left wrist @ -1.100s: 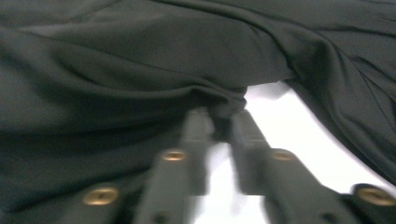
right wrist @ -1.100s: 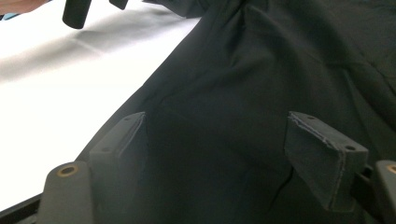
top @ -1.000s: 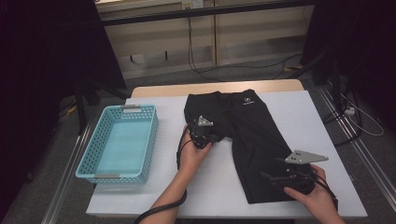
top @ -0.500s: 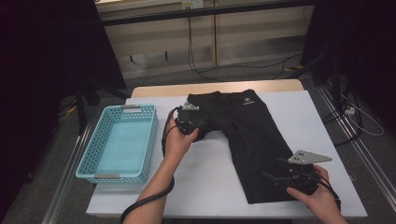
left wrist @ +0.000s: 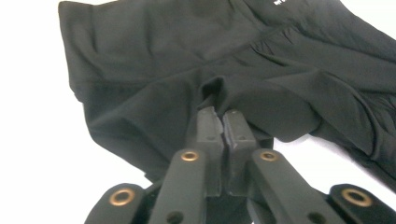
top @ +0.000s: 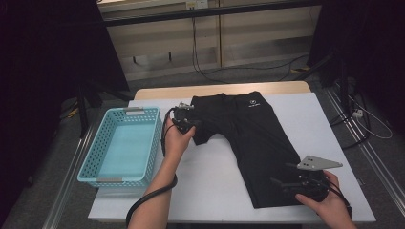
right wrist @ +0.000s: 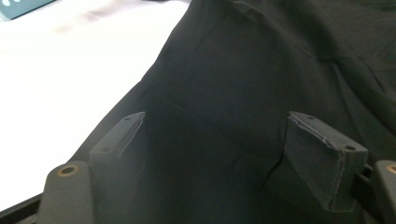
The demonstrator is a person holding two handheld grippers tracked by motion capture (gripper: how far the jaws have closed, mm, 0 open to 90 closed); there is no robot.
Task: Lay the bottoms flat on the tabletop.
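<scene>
A pair of black shorts [top: 253,129] lies flat on the white table [top: 210,176], waistband at the far side. My left gripper [top: 187,123] is at the hem of the shorts' left leg. In the left gripper view its jaws [left wrist: 220,114] have just been opening a little, but they stand almost together and still pinch a small fold of the black fabric [left wrist: 154,51]. My right gripper [top: 282,183] rests at the near hem of the right leg. In the right gripper view its jaws [right wrist: 233,135] stand wide apart over the cloth [right wrist: 243,60], and nothing is pinched.
A light blue plastic basket [top: 90,164] sits on the table's left side, close beside my left hand. Bare white tabletop lies between the two forearms. Cables trail from both grippers toward the near edge.
My left hand has moved left and slightly away from me, drawing the shorts' left leg out toward the basket. The right hand has stayed where it was.
</scene>
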